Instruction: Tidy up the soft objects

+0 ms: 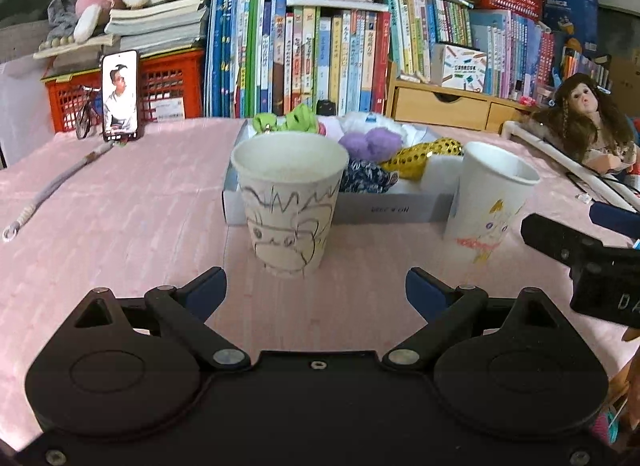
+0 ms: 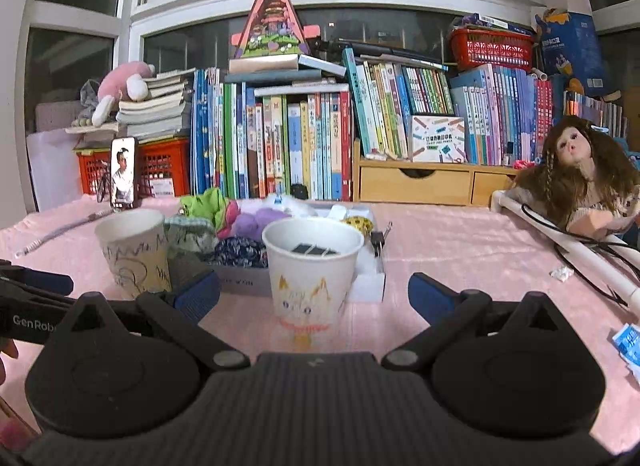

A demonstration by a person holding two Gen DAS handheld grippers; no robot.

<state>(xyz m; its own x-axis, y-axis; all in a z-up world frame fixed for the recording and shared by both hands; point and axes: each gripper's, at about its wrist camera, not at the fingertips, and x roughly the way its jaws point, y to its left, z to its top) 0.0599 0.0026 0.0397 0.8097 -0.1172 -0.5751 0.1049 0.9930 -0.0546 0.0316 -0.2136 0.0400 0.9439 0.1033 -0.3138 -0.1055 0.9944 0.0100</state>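
Observation:
A shallow grey box (image 1: 384, 207) on the pink tablecloth holds several soft items: a purple pom-pom (image 1: 374, 141), a green scrunchie (image 1: 298, 118), a gold sequin piece (image 1: 424, 151) and a dark floral scrunchie (image 1: 366, 177). Two drawn-on paper cups stand in front of it: the left cup (image 1: 290, 201) and the cat cup (image 1: 486, 201). My left gripper (image 1: 316, 292) is open and empty just before the left cup. My right gripper (image 2: 314, 294) is open and empty around the cat cup (image 2: 310, 278), which holds dark clips (image 2: 314, 250). The box shows behind it (image 2: 240, 280).
A phone (image 1: 120, 95) on a stand and a corded strap (image 1: 56, 185) lie at left. A doll (image 2: 580, 173), white tubes (image 2: 568, 242) and cables sit at right. Books, red baskets and a wooden drawer unit (image 2: 420, 181) line the back. A binder clip (image 2: 378, 240) lies beside the box.

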